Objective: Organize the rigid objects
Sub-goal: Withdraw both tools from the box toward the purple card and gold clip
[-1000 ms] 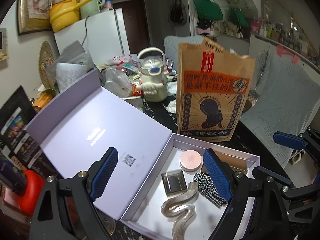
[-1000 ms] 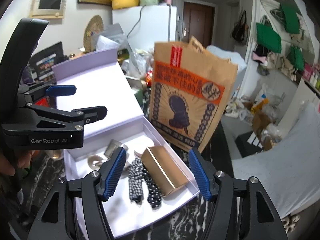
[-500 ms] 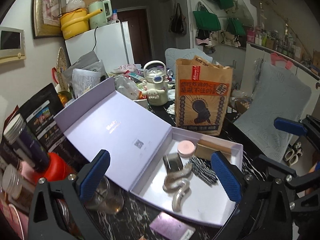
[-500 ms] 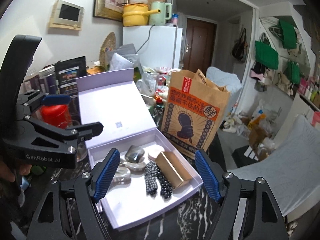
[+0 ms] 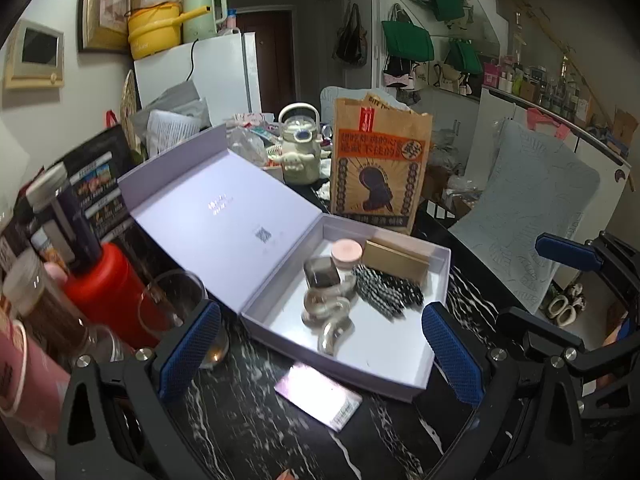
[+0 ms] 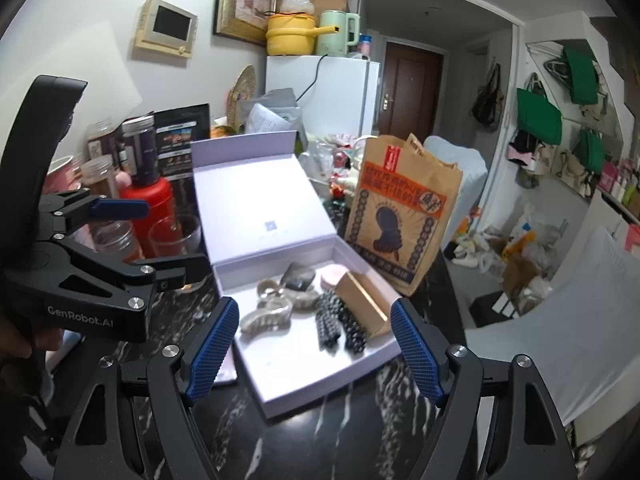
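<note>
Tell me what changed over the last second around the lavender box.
Both grippers pulled back and up from the lavender box: the left gripper and right gripper, each open and empty, now show more of the black marble table, including a small purple card. The hair claw, gold box and checkered scrunchie stayed put.

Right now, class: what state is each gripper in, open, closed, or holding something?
Left gripper: open, holding nothing, above the dark marble table in front of the lavender box.
Right gripper: open, holding nothing.
</note>
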`<action>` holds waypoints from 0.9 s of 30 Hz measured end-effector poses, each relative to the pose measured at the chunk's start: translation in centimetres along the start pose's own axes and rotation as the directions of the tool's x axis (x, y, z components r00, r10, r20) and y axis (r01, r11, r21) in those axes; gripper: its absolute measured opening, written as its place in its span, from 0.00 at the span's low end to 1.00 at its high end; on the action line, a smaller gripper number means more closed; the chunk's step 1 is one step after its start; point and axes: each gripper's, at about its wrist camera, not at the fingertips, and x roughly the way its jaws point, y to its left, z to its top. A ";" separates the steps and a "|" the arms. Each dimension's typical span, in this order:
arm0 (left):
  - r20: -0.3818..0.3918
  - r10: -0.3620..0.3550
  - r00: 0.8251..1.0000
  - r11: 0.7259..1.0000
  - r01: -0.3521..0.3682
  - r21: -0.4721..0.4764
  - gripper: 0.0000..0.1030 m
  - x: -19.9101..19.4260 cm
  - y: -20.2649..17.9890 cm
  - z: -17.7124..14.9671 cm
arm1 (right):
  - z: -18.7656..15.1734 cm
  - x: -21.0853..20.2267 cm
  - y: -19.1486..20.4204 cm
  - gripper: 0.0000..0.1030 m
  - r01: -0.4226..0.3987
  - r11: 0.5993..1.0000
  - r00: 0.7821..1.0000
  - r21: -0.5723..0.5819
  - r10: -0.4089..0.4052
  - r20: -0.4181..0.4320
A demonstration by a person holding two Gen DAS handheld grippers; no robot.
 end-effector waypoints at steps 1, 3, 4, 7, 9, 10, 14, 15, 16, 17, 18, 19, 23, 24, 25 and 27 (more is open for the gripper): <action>0.001 -0.002 1.000 1.000 0.002 0.000 1.00 -0.1 0.0 -0.3 | -0.3 -0.1 0.2 0.77 -0.003 1.000 1.000 0.002 0.003 -0.003; 0.000 0.004 1.000 1.000 -0.004 0.008 1.00 -0.3 -0.1 -1.1 | -0.9 -0.3 0.6 0.77 -0.009 1.000 1.000 0.004 0.009 -0.008; -0.001 0.007 1.000 1.000 -0.007 0.013 1.00 -0.3 -0.1 -1.4 | -1.2 -0.4 0.8 0.77 -0.011 1.000 1.000 0.006 0.011 -0.011; -0.012 0.003 1.000 1.000 -0.003 0.024 1.00 -0.3 0.0 -2.5 | -2.1 -0.7 1.3 0.77 -0.021 1.000 1.000 0.018 0.021 -0.013; -0.023 -0.003 1.000 1.000 0.004 0.023 1.00 -0.2 0.0 -3.1 | -2.8 -0.9 1.8 0.77 -0.031 0.999 0.999 0.023 0.031 -0.013; -0.029 -0.008 1.000 1.000 0.009 0.021 1.00 -0.2 0.1 -3.5 | -3.3 -0.9 2.0 0.77 -0.040 0.999 0.999 0.028 0.040 -0.015; -0.047 -0.031 0.998 0.999 0.031 0.006 1.00 0.2 0.4 -4.9 | -4.6 -1.0 2.8 0.77 -0.067 0.997 0.997 0.035 0.068 -0.028; -0.052 -0.035 0.998 0.999 0.035 0.004 1.00 0.3 0.5 -5.1 | -4.8 -1.0 3.0 0.77 -0.070 0.997 0.997 0.036 0.071 -0.031; -0.058 -0.037 0.998 0.999 0.037 0.004 1.00 0.4 0.6 -5.4 | -5.1 -1.0 3.2 0.77 -0.073 0.997 0.997 0.036 0.074 -0.034; -0.064 -0.039 0.997 0.999 0.039 0.003 1.00 0.6 0.7 -5.7 | -5.4 -1.0 3.4 0.77 -0.074 0.997 0.997 0.037 0.076 -0.035; -0.071 -0.040 0.997 0.999 0.040 -0.001 1.00 0.8 0.8 -6.0 | -5.7 -0.9 3.6 0.77 -0.073 0.997 0.997 0.040 0.074 -0.035; -0.076 -0.040 0.996 0.999 0.040 -0.004 1.00 0.9 0.9 -6.3 | -6.0 -0.8 3.8 0.77 -0.070 0.997 0.997 0.041 0.071 -0.039; -0.114 -0.035 0.993 0.999 0.032 -0.027 1.00 1.9 1.6 -7.6 | -7.6 -0.2 4.4 0.77 -0.089 0.994 0.994 0.058 0.092 -0.057; -0.125 -0.033 0.992 0.999 0.029 -0.034 1.00 2.2 1.8 -8.0 | -8.0 0.0 4.6 0.77 -0.100 0.993 0.993 0.067 0.104 -0.062; -0.133 -0.034 0.990 0.999 0.030 -0.039 1.00 2.4 2.0 -8.3 | -8.4 0.2 4.7 0.77 -0.111 0.991 0.991 0.076 0.116 -0.067; -0.155 -0.043 0.987 0.998 0.035 -0.051 1.00 3.0 2.3 -9.0 | -9.2 0.6 5.0 0.77 -0.138 0.986 0.986 0.092 0.146 -0.080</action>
